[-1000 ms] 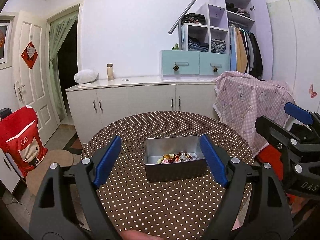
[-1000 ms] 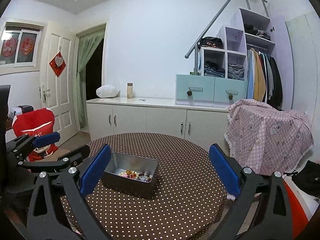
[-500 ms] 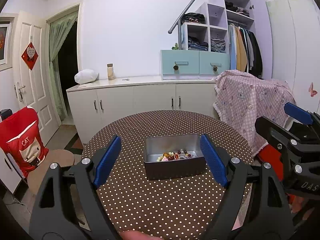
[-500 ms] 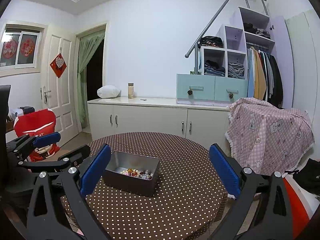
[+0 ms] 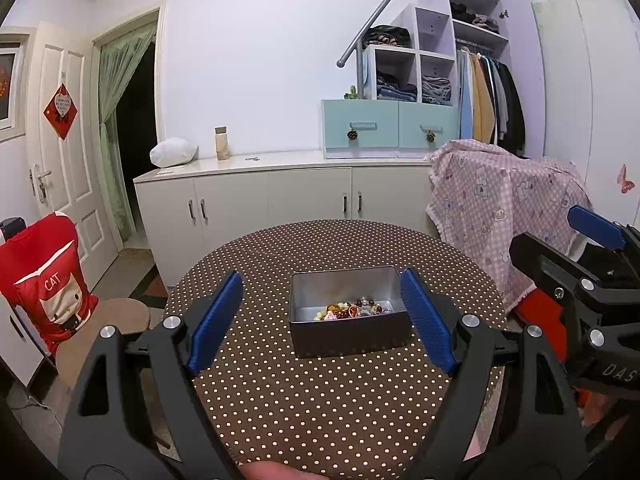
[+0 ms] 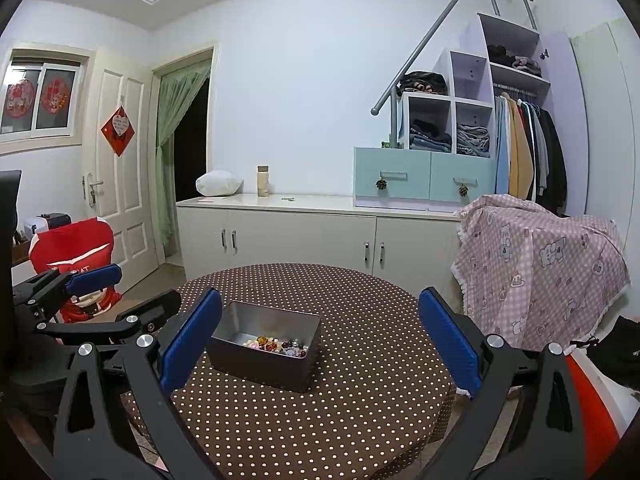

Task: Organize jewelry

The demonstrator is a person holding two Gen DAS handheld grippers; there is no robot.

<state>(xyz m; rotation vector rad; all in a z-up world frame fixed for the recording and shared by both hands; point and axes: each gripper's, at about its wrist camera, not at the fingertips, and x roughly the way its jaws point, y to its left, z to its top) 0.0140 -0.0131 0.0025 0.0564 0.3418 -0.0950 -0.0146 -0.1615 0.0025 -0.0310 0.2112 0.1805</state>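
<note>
Tin (image 5: 350,334) nearer left gripper (image 5: 326,318)

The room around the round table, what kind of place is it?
Most likely a bedroom or living space in a home: an open wardrobe with hanging clothes, a white cabinet, and a dotted tablecloth.

1 metal tin (image 5: 350,334), 1 round table (image 5: 320,400), 2 grippers, 2 teal drawers (image 5: 390,130)

Even, cool indoor light from overhead; soft shadows, no harsh glare. Sharp focus throughout. Strong fisheye bending at edges, black vignette in corners.
</note>
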